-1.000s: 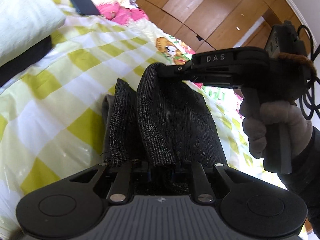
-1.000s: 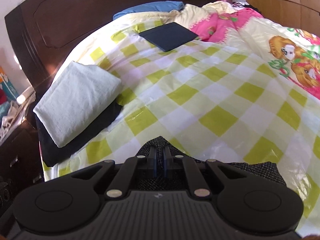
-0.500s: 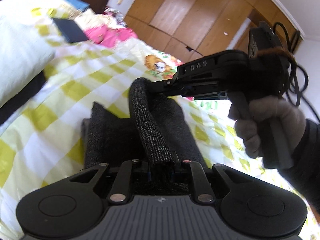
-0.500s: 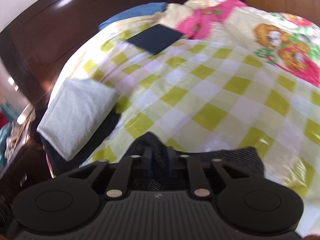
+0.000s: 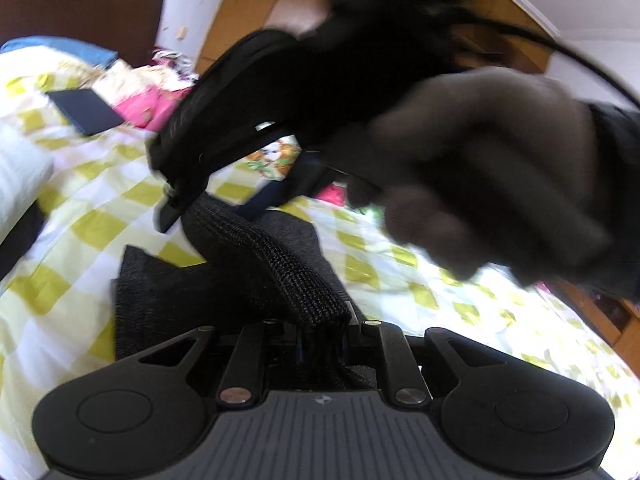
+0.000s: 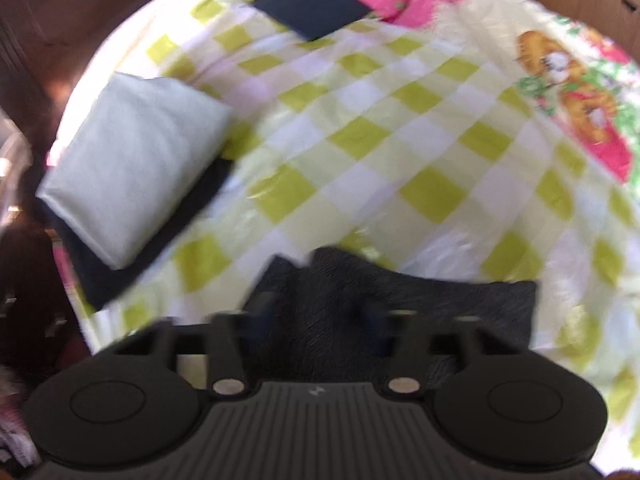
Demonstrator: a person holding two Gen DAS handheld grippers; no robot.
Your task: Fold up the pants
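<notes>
The dark grey knitted pants [image 5: 248, 272] lie partly folded on the yellow-checked bedspread [image 6: 360, 136]. My left gripper [image 5: 320, 336] is shut on a thick folded edge of them, which rises as a ridge from the bed to its jaws. My right gripper [image 5: 212, 214], held by a gloved hand [image 5: 480, 168], hangs blurred just above the far end of that ridge. In the right wrist view its fingers [image 6: 260, 316] stand well apart over the pants [image 6: 440, 296], the jaws are closing, and the pads do not press on the cloth.
A white folded cloth [image 6: 132, 168] rests on a dark garment at the bed's left edge. A navy folded item [image 6: 312, 8] lies farther up, near pink cartoon bedding [image 6: 580, 92]. A dark wooden headboard [image 6: 40, 20] and wooden wardrobe doors [image 5: 248, 20] stand behind.
The right gripper's jaws have spread and let go of the pants' edge, and it has swung closer and tilted down. The left gripper has lifted, still gripping the fold.
</notes>
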